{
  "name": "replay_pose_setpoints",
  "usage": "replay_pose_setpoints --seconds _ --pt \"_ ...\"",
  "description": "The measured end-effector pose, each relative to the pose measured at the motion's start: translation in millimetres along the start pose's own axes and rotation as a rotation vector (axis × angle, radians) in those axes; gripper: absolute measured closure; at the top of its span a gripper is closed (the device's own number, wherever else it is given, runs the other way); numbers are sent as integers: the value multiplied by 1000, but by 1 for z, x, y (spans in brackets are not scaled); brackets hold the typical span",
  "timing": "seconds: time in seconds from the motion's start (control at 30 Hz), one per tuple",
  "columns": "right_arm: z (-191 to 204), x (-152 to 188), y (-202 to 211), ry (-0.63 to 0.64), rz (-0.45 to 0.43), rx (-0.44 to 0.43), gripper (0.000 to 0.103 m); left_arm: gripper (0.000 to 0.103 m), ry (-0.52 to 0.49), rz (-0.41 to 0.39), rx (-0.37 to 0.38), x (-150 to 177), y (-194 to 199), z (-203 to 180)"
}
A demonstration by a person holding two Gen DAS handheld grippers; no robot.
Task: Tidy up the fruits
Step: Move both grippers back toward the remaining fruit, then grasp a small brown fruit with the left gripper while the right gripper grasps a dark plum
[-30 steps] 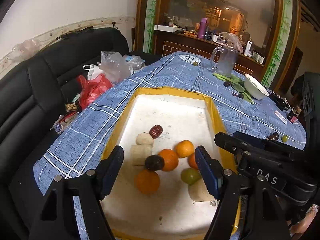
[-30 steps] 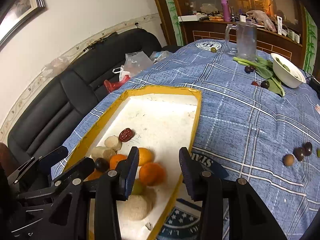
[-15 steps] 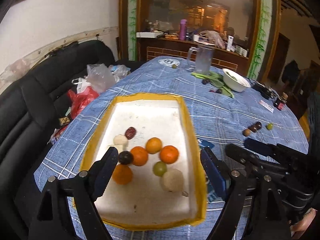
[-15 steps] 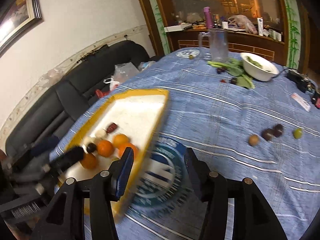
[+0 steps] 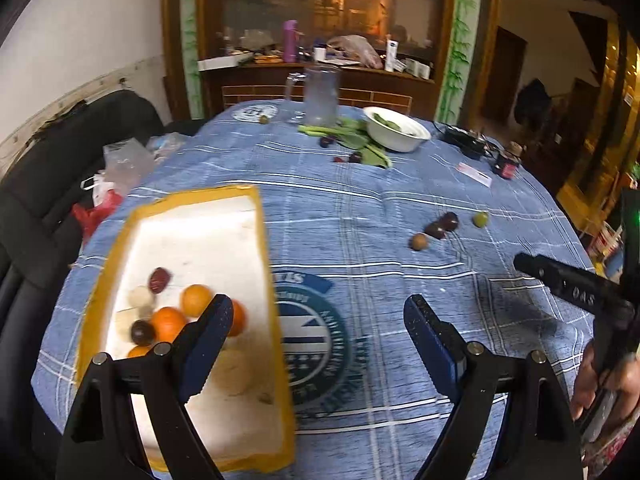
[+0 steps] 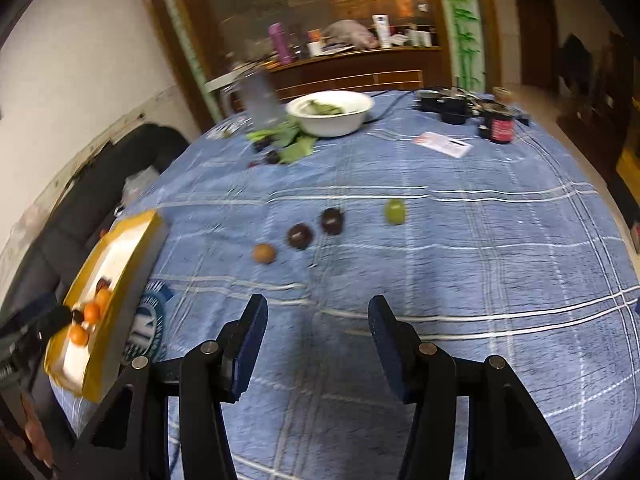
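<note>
A yellow-rimmed white tray (image 5: 260, 240) lies at the left of the blue table and holds several oranges (image 5: 196, 299), a red date (image 5: 159, 277) and dark and pale fruits. It also shows in the right wrist view (image 6: 120, 276). Loose on the cloth are a brown fruit (image 6: 264, 254), two dark fruits (image 6: 299, 236) and a green fruit (image 6: 395, 212). They also show in the left wrist view (image 5: 418, 242). My left gripper (image 5: 318, 320) is open and empty beside the tray. My right gripper (image 6: 318, 330) is open and empty, short of the loose fruits.
A white bowl (image 6: 330, 114) with greens, leafy vegetables (image 6: 296, 148) with small dark fruits, a glass jug (image 5: 320, 94), a dark jar (image 6: 500, 128), a card (image 6: 442, 144) and cables lie at the far side. A black sofa (image 5: 36, 176) with bags is at the left.
Both grippers have swung right, away from the tray, toward the loose fruits on the cloth. Both stay open and empty.
</note>
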State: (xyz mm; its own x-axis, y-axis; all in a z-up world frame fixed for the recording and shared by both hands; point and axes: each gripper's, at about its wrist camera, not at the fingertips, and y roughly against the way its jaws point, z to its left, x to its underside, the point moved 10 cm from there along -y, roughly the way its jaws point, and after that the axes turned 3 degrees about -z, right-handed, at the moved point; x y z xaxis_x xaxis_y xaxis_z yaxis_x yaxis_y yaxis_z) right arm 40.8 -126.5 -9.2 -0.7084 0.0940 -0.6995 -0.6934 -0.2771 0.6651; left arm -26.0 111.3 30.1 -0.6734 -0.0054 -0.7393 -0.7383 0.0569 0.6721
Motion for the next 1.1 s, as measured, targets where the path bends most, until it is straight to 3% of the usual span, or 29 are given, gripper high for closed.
replay_pose_setpoints --seconds 0.27,0.43,0.47,0.6,1.1 --pt "-15 -11 -28 -52 20 -5 47 17 -21 39 70 -7 -33 -42" --pt "-8 -23 -59 -92 51 -57 49 17 33 103 140 -8 -76 -61" --pt "-7 -27 -64 -92 52 -62 52 18 49 122 154 -8 -86 -64" --pt "-2 -46 -84 -89 37 -59 55 46 71 167 168 -6 -118 -73" --pt "-6 -44 -134 -78 92 -53 55 49 30 165 207 -17 -169 -98"
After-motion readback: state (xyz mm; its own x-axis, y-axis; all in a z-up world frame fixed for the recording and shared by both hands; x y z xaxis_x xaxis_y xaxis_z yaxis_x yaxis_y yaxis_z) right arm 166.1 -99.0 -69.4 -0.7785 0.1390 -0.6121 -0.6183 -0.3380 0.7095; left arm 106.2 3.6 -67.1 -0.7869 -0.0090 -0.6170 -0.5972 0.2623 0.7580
